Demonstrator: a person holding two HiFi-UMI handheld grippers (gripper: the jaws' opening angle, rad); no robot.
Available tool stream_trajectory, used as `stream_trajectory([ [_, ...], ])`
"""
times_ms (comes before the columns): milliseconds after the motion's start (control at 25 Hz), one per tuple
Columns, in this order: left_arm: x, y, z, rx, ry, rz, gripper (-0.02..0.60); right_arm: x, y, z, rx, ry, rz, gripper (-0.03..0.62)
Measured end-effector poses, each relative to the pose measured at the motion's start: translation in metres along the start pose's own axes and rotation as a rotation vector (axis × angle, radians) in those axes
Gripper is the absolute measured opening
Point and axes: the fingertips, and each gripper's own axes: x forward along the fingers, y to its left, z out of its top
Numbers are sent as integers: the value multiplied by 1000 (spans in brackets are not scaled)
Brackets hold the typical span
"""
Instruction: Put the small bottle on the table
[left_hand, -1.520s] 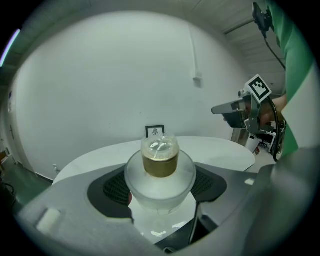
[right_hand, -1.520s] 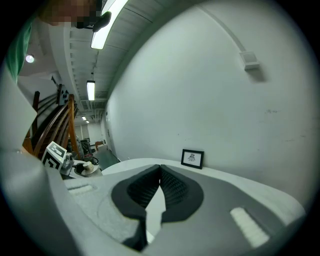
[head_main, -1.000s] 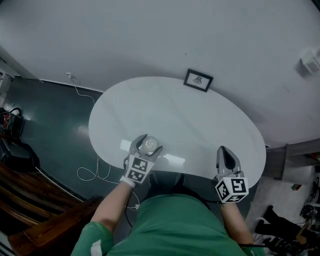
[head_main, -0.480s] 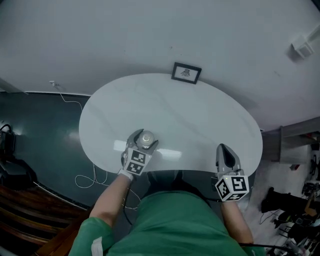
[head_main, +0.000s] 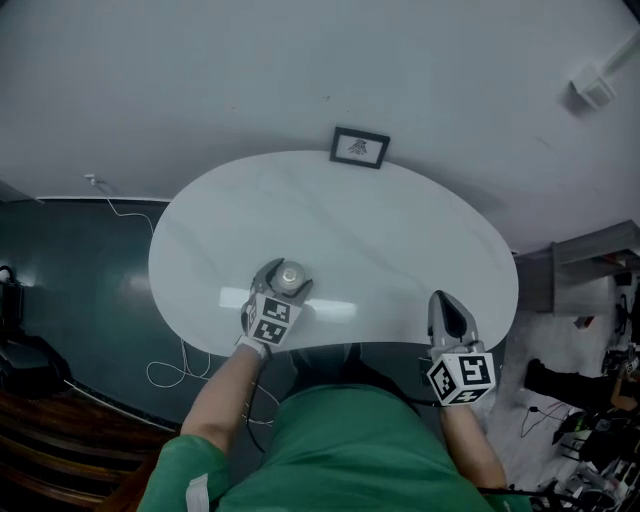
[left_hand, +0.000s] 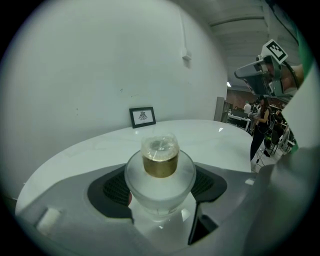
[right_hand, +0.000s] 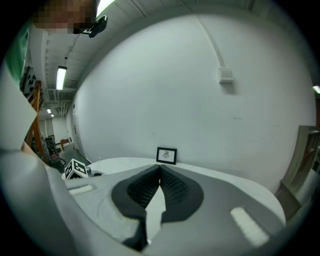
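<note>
Nearest us, our right gripper (head_main: 447, 312) hangs at the desk (head_main: 400, 230) edge farthest from the picture frame (head_main: 359, 147), jaws pressed together on nothing. A bit closer to the frame, our left gripper (head_main: 288, 276) squeezes the small bottle (left_hand: 160, 167); a second ago its jaws stood wider. So we think the bottle is held, not let go yet. Only the left gripper view shows its gold band and clear cap; the head view shows just a round top.
</note>
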Motion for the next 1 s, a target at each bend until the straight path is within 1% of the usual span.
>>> stream_trajectory([
  [240,8,2,-5,-5,11,-13,345,-1,2,-3,-5,12,-9,3],
  [560,16,1,-16,9,30,-12,345,-4,5,-4,-13,24,-14,3],
  [720,17,0,-19,24,38,-24,345,-5,8,-3,-15,29,-17,3],
  [1000,20,-3,-19,42,29,-27,345,-6,12,-5,-16,32,-11,3],
])
